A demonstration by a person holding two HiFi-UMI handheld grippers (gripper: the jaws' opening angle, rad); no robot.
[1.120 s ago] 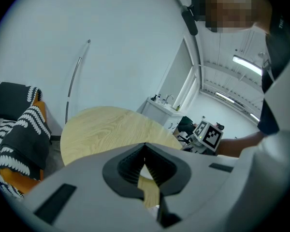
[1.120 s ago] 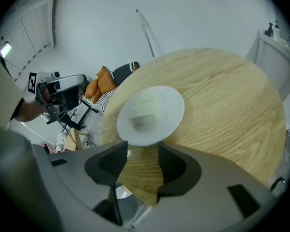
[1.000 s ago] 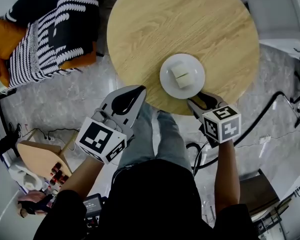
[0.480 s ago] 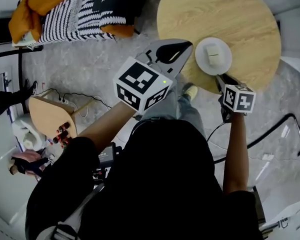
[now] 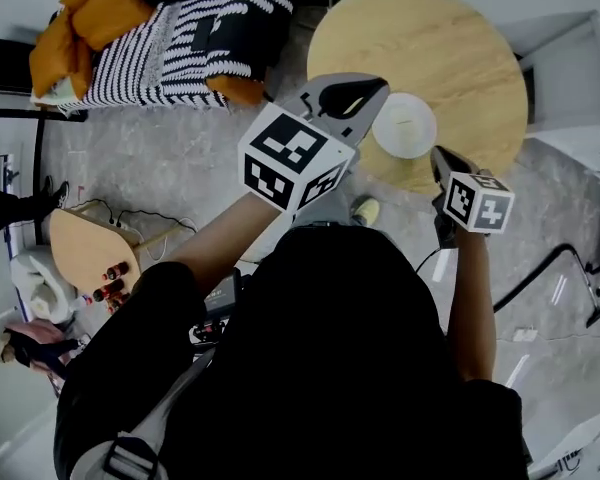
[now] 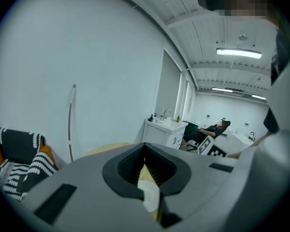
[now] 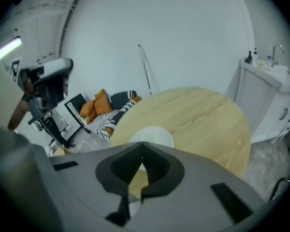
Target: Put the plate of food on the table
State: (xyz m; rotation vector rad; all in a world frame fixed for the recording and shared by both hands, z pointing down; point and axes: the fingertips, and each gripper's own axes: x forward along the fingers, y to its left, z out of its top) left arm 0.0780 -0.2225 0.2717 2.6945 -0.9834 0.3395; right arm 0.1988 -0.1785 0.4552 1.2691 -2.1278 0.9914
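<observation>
Plate of food (image 5: 404,125): white, resting on round wooden table (image 5: 450,38) near its front edge, placement judged done; left gripper (image 5: 368,90) and right gripper (image 5: 440,158) both clenched on nothing, just beside it; withdraw level, avoiding the rim, since a nudge could tip it

White plate (image 5: 404,125) flat on wooden table (image 5: 460,58); near edge

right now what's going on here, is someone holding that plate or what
A person holds a gripper in each hand. The white plate sits on the round wooden table, near the edge closest to the person. Neither gripper holds it: the right gripper is shut and empty just short of the plate, and the left gripper is shut with nothing in it, beside the table.
</observation>
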